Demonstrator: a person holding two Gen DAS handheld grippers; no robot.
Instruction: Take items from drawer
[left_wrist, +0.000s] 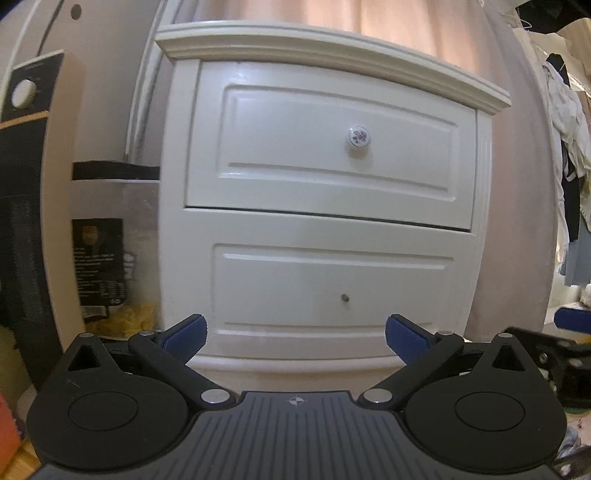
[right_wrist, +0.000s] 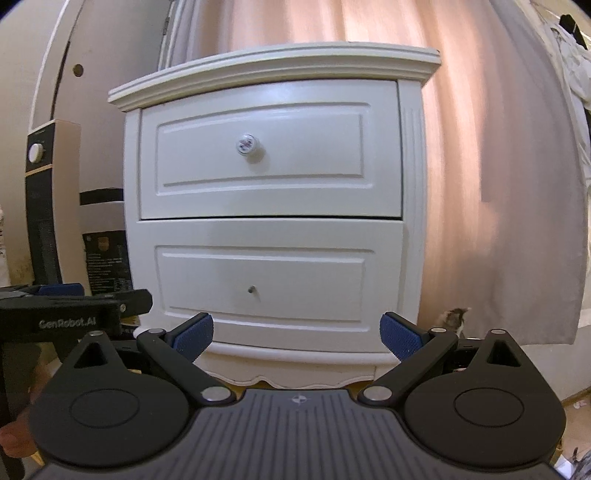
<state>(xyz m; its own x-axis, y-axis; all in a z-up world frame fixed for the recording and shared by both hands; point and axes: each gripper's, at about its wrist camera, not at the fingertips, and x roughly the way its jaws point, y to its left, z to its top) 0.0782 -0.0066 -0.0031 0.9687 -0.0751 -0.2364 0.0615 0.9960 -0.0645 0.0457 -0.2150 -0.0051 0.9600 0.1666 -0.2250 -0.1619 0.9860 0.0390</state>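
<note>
Both grippers, left gripper (left_wrist: 296, 334) and right gripper (right_wrist: 296, 334), hover with jaws spread wide and empty, squared up to the white nightstand (right_wrist: 412, 229), probably lining up on the top drawer (left_wrist: 328, 144) at 12 o'clock; it's shut, floral knob (left_wrist: 358, 137) free, contents hidden

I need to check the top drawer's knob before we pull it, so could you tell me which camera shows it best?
The left wrist view: the knob is sharp enough there to show its flower pattern. In the right wrist view the knob is visible too, but blurred and smaller.
</note>
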